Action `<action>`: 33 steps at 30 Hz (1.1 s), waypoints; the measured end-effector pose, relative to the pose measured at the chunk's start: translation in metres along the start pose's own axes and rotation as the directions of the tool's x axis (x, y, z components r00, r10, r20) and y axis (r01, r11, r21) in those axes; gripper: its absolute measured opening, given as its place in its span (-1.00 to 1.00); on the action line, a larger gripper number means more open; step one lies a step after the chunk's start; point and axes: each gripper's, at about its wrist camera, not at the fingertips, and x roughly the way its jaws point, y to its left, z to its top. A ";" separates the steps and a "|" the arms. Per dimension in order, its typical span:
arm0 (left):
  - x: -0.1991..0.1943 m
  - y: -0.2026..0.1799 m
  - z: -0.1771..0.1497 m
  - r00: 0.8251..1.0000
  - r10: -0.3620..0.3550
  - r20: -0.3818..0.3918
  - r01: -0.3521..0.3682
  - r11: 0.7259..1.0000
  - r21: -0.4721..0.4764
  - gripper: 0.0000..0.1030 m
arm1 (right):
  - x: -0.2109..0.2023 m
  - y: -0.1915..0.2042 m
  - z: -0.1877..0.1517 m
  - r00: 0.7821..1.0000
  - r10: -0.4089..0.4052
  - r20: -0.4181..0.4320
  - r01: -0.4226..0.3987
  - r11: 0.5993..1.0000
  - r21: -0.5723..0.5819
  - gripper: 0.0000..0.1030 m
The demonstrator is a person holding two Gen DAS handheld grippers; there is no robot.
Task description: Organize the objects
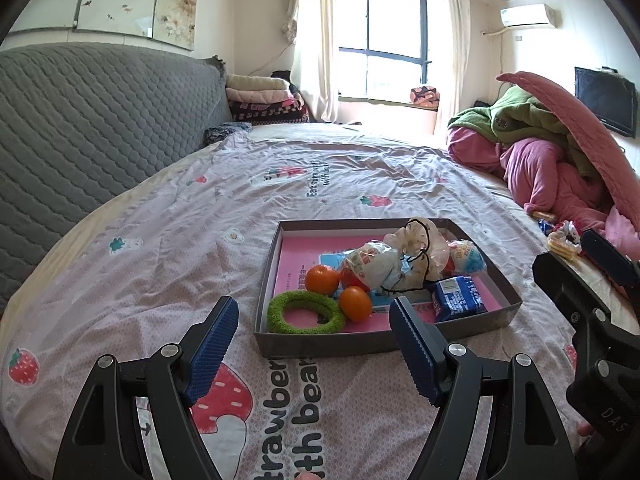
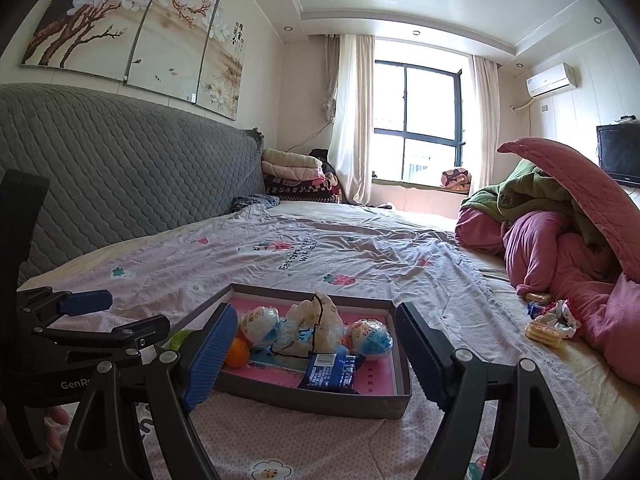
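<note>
Both tongs hang released and empty: the left gripper (image 1: 312,352) and right gripper (image 2: 316,354) hover just short of the tray (image 1: 320,342), which holds oranges (image 1: 323,279), a green ring (image 1: 304,312) and snack packets. Loose biscuits (image 2: 545,332) lie at three o'clock beside the pink quilt (image 2: 560,256); fetching them seems next, calling for a rightward reach

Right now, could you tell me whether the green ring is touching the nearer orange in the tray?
Touching. In the left wrist view, the green ring sits against the nearer orange, with no gap visible between them.
</note>
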 end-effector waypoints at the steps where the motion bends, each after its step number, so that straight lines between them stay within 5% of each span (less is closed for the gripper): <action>1: 0.000 0.000 0.000 1.000 -0.004 -0.004 0.004 1.000 0.001 0.53 | 0.000 0.000 0.000 1.000 0.004 -0.001 -0.004 1.000 0.001 0.56; 33: 0.034 0.007 -0.027 0.994 0.040 -0.105 -0.039 0.999 0.004 0.53 | 0.023 -0.009 -0.023 0.995 -0.011 -0.104 0.014 0.999 0.033 0.57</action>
